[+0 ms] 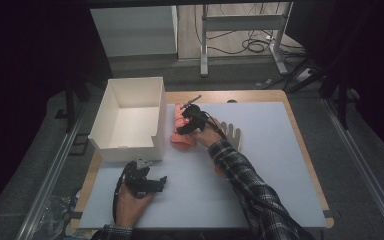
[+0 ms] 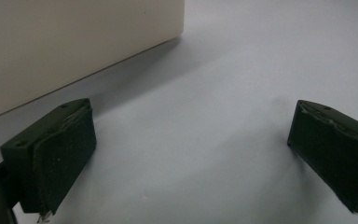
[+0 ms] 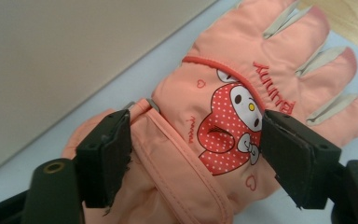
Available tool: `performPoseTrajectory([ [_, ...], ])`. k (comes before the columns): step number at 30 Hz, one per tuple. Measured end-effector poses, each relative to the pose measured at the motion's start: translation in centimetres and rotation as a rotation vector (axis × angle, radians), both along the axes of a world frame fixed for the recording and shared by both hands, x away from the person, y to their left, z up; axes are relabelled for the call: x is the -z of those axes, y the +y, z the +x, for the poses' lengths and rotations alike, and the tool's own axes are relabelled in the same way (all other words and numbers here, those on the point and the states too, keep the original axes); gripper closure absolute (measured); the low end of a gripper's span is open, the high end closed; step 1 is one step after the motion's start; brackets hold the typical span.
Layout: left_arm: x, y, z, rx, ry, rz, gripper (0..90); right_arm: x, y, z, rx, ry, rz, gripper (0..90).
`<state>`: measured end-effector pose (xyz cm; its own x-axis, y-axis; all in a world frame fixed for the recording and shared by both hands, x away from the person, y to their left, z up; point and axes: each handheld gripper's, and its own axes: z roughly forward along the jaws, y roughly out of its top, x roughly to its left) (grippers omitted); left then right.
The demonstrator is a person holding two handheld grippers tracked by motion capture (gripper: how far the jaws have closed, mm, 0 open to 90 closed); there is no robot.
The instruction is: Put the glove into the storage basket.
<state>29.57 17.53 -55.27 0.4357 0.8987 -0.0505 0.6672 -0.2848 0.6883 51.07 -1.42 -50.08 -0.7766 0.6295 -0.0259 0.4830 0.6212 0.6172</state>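
The right gripper [image 3: 196,158] has its two black jaws spread wide on either side of a peach-pink glove [image 3: 242,93] lying flat on the pale blue mat [image 3: 121,88]. The glove bears a red polka-dot cartoon figure [image 3: 228,128], red lettering, small hearts and grey strips between its fingers. A cream box wall [image 3: 65,51] runs just beside it.

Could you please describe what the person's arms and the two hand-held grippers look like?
Both are black. The left hand-held gripper carries a grey three-cornered plate and a black cable; its jaws have dark, rough-edged pads. The right hand-held gripper looks alike. The right arm wears a dark plaid sleeve.
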Motion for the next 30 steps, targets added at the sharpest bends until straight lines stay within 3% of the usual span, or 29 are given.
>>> performPoseTrajectory([
  [3,0.0,0.0,0.0,0.001,0.000,0.001,1.1,0.2,0.1,0.0,0.006,0.005,-0.019,33.4],
  [5,0.0,0.0,0.0,0.000,0.000,0.001,1.1,0.6,0.1,-0.1,0.014,0.024,-0.022,44.7],
  [6,0.0,0.0,0.0,0.000,0.000,0.001,1.1,0.6,0.1,-0.1,0.014,0.024,-0.022,44.7],
  [7,0.0,0.0,0.0,0.000,-0.001,0.000,1.1,0.6,0.0,-0.1,0.019,0.029,-0.017,48.7],
  [8,0.0,0.0,0.0,0.000,-0.001,0.001,1.1,0.7,-0.1,-0.1,0.036,0.033,-0.014,58.4],
  [12,0.0,0.0,0.0,0.000,-0.001,0.001,1.1,0.5,0.2,-0.4,0.036,0.010,-0.043,69.7],
  [17,0.0,0.0,0.0,0.001,0.000,0.001,1.1,0.2,0.0,-0.9,0.027,-0.022,-0.036,73.6],
  [22,0.0,0.0,0.0,0.000,0.000,0.000,1.1,-0.3,-0.4,-1.1,0.026,-0.016,-0.012,74.2],
  [30,0.0,0.0,0.0,0.003,-0.001,0.005,1.2,-2.9,-1.5,-2.3,-0.001,-0.027,0.030,74.8],
])
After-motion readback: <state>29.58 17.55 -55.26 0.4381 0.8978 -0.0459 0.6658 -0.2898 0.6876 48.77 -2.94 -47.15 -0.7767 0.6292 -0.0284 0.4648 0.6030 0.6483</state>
